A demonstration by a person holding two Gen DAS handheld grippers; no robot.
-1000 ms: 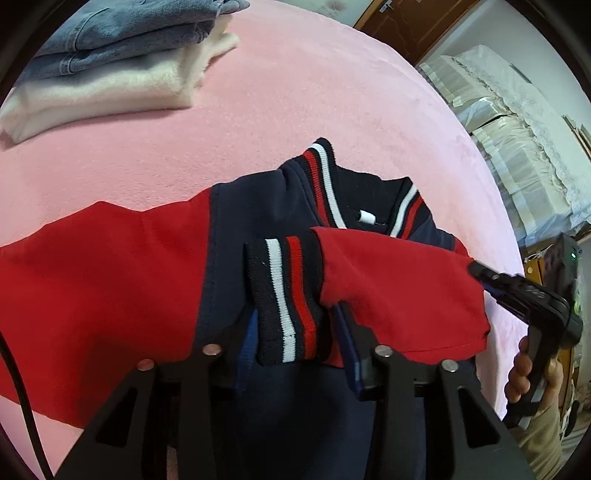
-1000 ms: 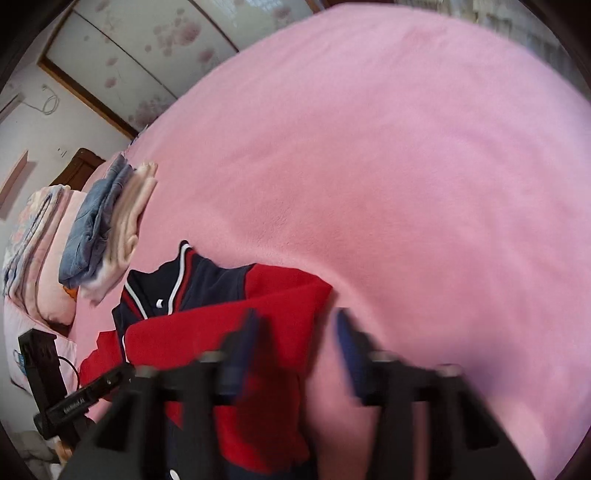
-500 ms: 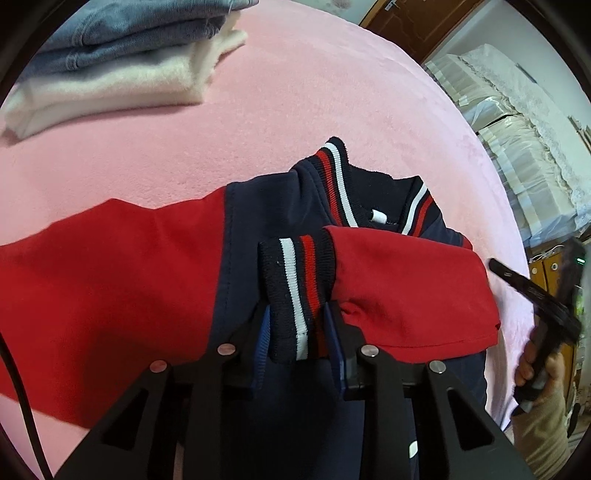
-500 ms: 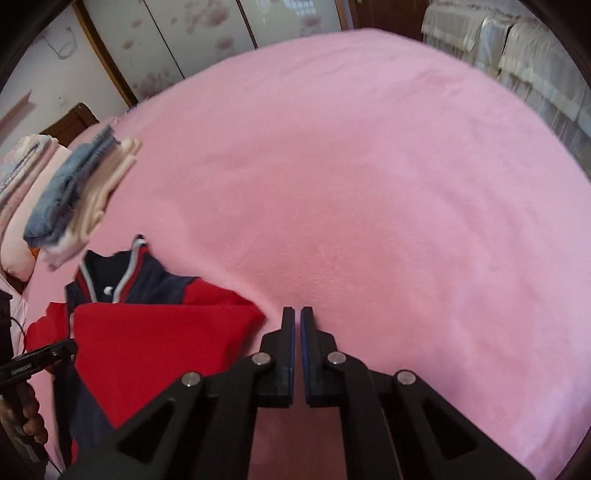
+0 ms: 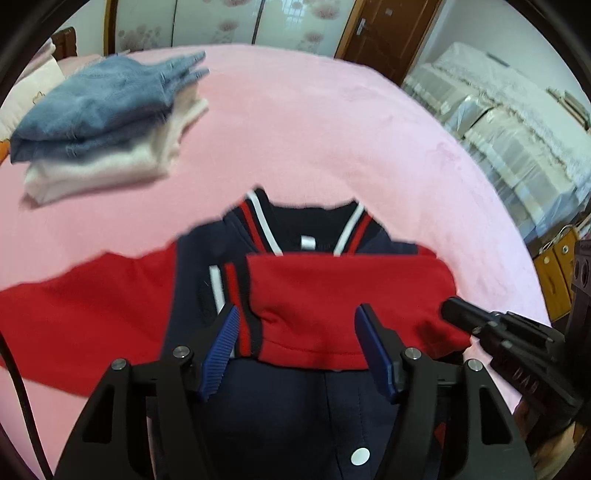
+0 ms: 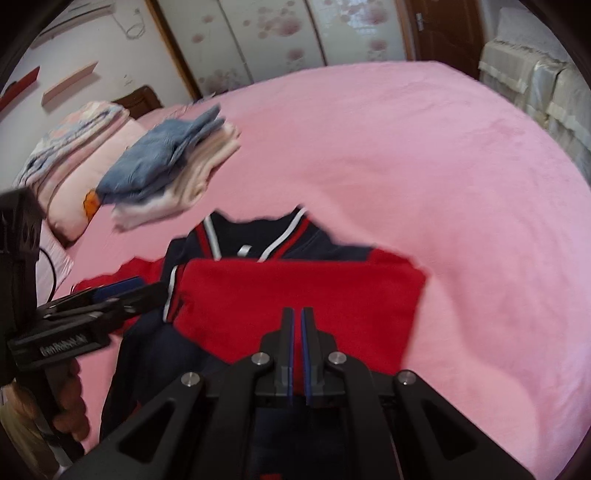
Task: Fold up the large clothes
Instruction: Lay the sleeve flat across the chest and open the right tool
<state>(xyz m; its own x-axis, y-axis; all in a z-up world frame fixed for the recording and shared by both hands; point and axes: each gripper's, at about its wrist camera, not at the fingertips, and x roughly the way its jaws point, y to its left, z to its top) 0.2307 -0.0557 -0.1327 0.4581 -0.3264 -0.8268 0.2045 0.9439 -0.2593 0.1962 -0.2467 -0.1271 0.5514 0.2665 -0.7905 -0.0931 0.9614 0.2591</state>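
Observation:
A navy jacket (image 5: pixel 288 413) with red sleeves lies face up on the pink bed (image 5: pixel 314 122). One red sleeve (image 5: pixel 343 295) is folded across its chest, its striped cuff (image 5: pixel 229 288) toward the left. The other sleeve (image 5: pixel 81 310) stretches out left. My left gripper (image 5: pixel 297 347) is open and empty just above the folded sleeve. My right gripper (image 6: pixel 297 328) is shut on nothing, over the folded sleeve (image 6: pixel 295 284); it also shows in the left wrist view (image 5: pixel 465 317) at that sleeve's right end.
A stack of folded clothes (image 5: pixel 107 122), blue on cream, lies at the far left of the bed (image 6: pixel 424 166). Pillows (image 6: pixel 74 155) sit behind it. Covered furniture (image 5: pixel 517 140) stands to the right, a wooden door (image 5: pixel 388 33) beyond.
My left gripper let go of the striped cuff, opened wide and drew back. My right gripper shut and moved back over the folded sleeve.

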